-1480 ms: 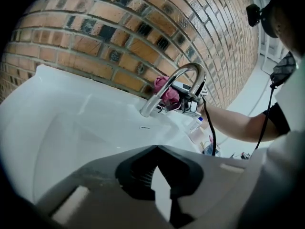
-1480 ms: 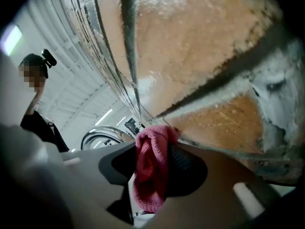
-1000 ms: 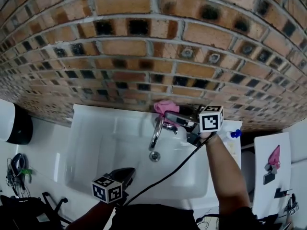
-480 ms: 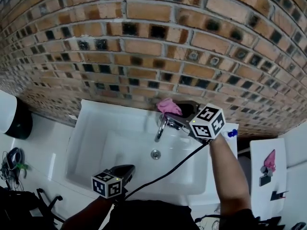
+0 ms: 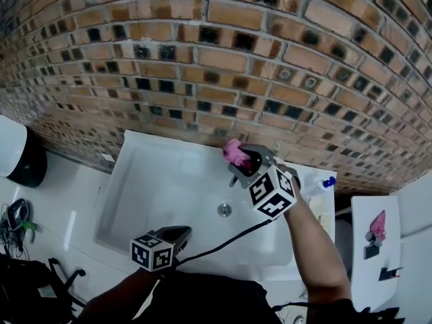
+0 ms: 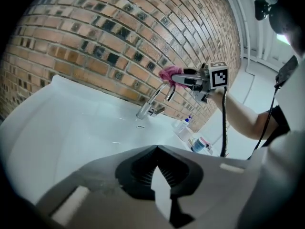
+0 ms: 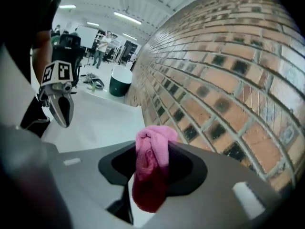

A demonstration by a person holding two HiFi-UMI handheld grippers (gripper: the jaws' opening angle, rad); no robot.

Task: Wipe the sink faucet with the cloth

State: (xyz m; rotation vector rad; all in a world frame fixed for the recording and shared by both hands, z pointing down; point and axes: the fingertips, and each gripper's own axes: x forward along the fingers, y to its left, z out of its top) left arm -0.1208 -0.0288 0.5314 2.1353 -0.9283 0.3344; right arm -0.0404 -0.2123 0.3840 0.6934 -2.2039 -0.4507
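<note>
My right gripper (image 5: pixel 243 159) is shut on a bunched pink cloth (image 5: pixel 235 151), held over the faucet at the back of the white sink (image 5: pixel 148 181). In the head view the gripper and its marker cube hide most of the faucet. The left gripper view shows the chrome faucet (image 6: pixel 151 102) curving up to the cloth (image 6: pixel 170 73) and the right gripper (image 6: pixel 187 80) at its top. In the right gripper view the cloth (image 7: pixel 151 168) sits squeezed between the jaws. My left gripper (image 5: pixel 177 235) hovers at the sink's near rim, shut and holding nothing.
A brick wall (image 5: pixel 223 59) rises right behind the sink. The drain (image 5: pixel 224 210) lies in the basin's middle. A blue-capped bottle (image 5: pixel 318 186) stands at the sink's right end. A black and white bin (image 5: pixel 17 157) is at the far left.
My right gripper, with the cloth, has swung left and nearer over the faucet, which it now covers. The left gripper stayed at the near rim.
</note>
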